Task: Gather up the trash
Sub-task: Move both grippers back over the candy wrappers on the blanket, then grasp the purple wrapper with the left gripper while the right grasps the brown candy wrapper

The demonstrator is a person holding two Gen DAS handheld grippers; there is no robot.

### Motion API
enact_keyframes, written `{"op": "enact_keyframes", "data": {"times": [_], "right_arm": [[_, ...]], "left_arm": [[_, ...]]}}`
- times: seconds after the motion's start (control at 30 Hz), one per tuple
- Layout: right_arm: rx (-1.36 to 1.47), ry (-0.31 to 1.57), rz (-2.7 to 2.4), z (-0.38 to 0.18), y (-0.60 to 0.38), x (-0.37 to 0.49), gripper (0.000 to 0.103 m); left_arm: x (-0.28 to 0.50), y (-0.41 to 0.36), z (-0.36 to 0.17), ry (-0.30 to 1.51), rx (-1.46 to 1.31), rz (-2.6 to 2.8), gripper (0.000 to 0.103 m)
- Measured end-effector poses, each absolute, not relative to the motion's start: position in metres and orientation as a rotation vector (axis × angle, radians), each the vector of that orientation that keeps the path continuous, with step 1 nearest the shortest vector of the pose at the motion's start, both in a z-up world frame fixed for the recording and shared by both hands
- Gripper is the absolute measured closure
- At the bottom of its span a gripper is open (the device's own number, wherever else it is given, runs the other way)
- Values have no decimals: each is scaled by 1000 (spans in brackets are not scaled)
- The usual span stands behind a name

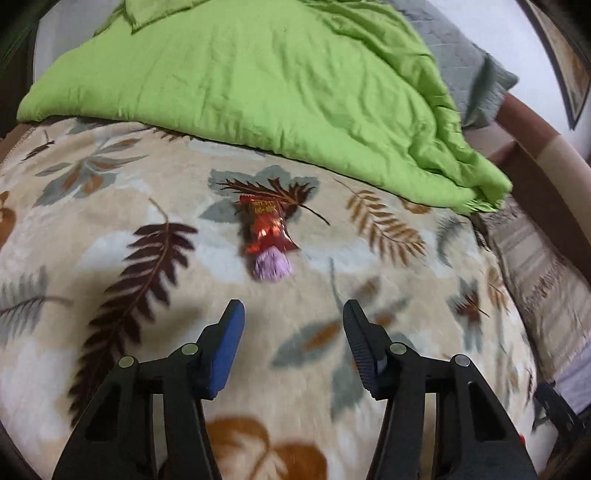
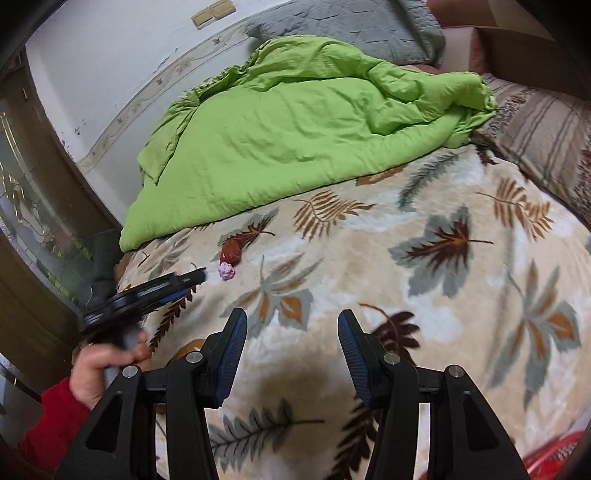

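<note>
Lengthwise, red wrapper points toward green duvet, crumpled pink paper nearest.

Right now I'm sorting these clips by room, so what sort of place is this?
Most likely a bedroom: a bed spread with a cream leaf-patterned fleece blanket, a rumpled lime-green quilt lying on it, and a grey quilted pillow against the wall.
</note>
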State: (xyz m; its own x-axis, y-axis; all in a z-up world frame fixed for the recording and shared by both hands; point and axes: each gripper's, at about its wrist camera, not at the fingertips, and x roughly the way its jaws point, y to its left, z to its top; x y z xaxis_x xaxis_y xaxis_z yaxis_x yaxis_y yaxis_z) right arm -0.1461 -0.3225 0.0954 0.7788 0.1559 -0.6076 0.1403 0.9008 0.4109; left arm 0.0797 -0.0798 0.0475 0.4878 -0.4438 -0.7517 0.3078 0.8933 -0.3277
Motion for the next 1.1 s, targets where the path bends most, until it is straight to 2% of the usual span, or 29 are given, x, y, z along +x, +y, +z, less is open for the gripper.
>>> {"op": "enact_keyframes", "data": {"times": [0.1,0.17,0.3,0.57,0.83,1.1], "right_arm": [[443,703,7,87,-323,-136,48],[442,717,9,82,-326,-132,48],[438,737,12,74,-330,-123,48],[430,758,88,74,-313,-76,48],[356,837,222,64,-251,34,48],[328,943,227,30,-209,137,48]], "left_arm": [[102,-97,29,974,-125,-431,58],[114,-106,17,985,-104,-402,68],[126,-107,4,983,-104,-376,79],[95,-80,14,949,-101,-406,79],[52,-18,40,855,-75,-280,79],[64,12,34,843,-117,-220,79]]}}
